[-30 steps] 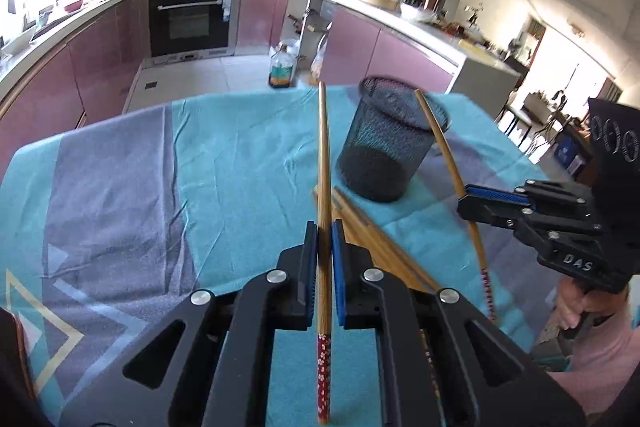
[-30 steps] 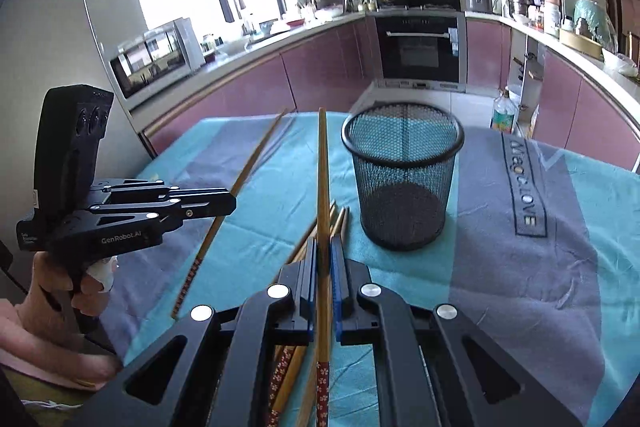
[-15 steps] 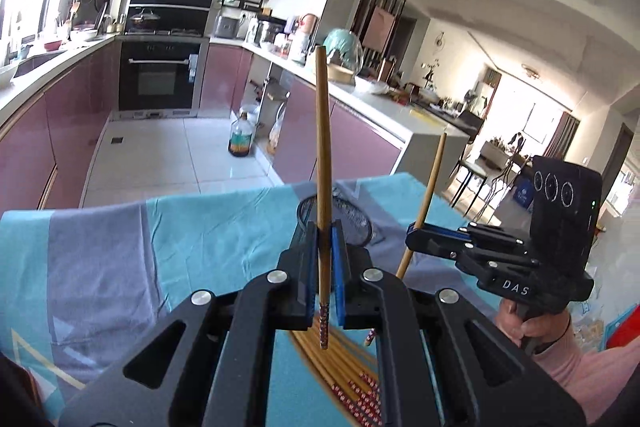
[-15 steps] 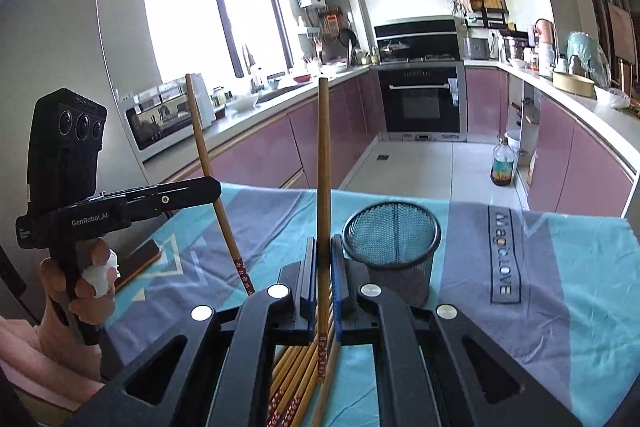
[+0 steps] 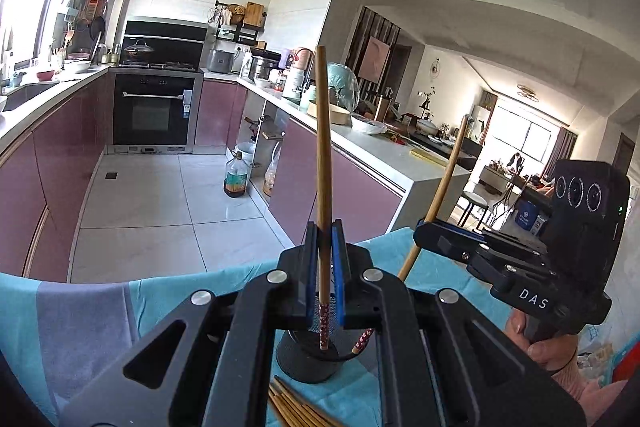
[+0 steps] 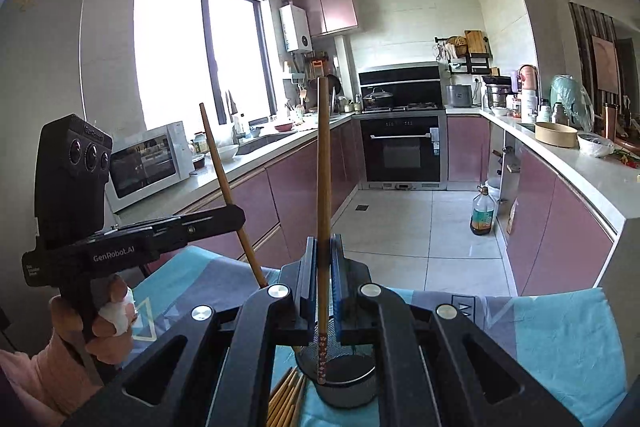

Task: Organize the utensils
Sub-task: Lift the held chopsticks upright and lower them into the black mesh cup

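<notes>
Chopsticks pinched upright, one in left gripper [image 5: 323, 259], one in right gripper [image 6: 322, 267], decorated ends over mesh holder [image 5: 306, 363]; loose chopsticks [image 6: 286, 401] beside it on teal tablecloth [image 6: 552, 339].

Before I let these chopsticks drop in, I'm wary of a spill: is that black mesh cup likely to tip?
The black mesh cup is probably light, being open wire mesh. It looks low and broad-based, so fairly stable. The long wooden chopsticks would lean on its rim; the bunched teal tablecloth may let it slide.
</notes>
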